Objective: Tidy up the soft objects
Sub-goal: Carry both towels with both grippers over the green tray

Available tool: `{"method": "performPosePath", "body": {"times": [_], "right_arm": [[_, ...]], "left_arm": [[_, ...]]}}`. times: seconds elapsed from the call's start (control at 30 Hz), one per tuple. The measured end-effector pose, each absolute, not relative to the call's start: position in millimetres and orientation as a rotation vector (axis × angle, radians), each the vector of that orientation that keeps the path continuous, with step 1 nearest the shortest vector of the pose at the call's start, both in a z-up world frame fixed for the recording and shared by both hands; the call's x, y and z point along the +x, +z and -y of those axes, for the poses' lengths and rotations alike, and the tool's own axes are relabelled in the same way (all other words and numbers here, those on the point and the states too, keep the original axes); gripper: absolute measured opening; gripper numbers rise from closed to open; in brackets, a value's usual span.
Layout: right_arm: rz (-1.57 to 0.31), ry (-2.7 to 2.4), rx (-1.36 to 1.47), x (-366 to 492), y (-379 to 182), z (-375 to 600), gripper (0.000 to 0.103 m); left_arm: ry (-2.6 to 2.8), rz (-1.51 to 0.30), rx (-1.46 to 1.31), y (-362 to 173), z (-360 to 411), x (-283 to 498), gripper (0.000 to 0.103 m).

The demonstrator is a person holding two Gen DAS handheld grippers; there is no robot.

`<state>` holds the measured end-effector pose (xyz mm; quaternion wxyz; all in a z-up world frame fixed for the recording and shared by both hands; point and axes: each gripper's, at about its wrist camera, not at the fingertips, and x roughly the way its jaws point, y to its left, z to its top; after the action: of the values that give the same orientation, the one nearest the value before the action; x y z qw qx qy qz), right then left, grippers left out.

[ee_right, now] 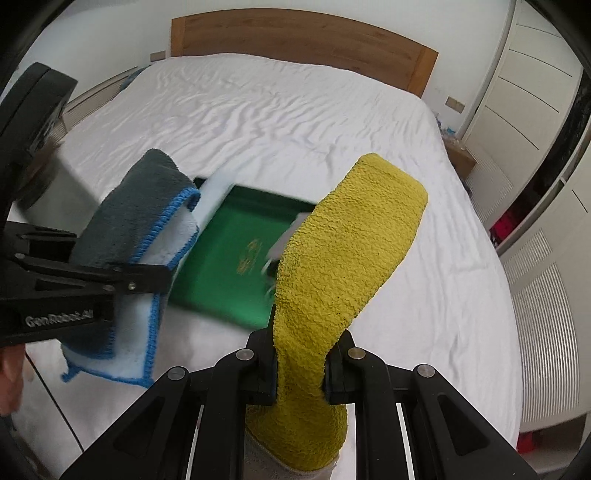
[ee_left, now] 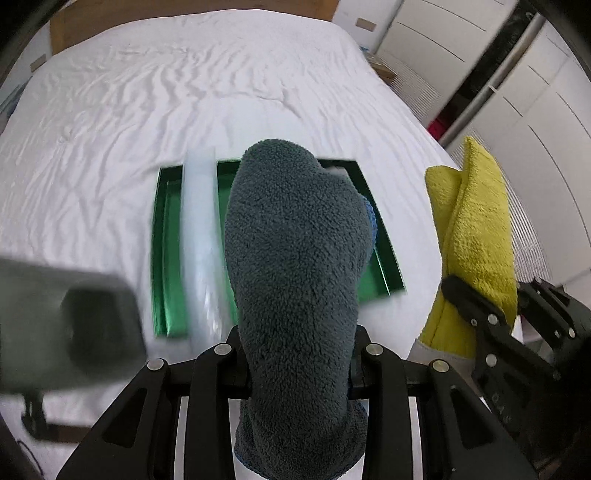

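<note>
My left gripper is shut on a folded grey cloth with blue trim and a white underside, held above the bed. The cloth and that gripper also show in the right wrist view at the left. My right gripper is shut on a yellow cloth, which stands up from the jaws. It also shows in the left wrist view at the right. A green tray lies on the white bed below both cloths; the cloths partly hide it.
The white bed sheet is wrinkled and wide, with a wooden headboard at the far end. White cupboards stand along the right. A wooden bedside table is at the bed's right edge.
</note>
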<state>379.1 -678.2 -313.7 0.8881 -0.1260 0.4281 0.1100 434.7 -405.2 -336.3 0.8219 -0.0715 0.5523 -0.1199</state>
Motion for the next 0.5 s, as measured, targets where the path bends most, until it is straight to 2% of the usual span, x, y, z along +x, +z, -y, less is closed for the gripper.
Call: {"method": "performPosePath", "body": {"times": [0.2,0.5], "right_arm": [[-0.901,0.231,-0.279,423,-346,674,0.015],[-0.943,0.250,-0.293,479,-389,676,0.016]], "left_arm": [[-0.180,-1.186,-0.178,-365,410,483,0.028],[-0.123,-1.208,-0.145,-396,418,503,0.028]]}}
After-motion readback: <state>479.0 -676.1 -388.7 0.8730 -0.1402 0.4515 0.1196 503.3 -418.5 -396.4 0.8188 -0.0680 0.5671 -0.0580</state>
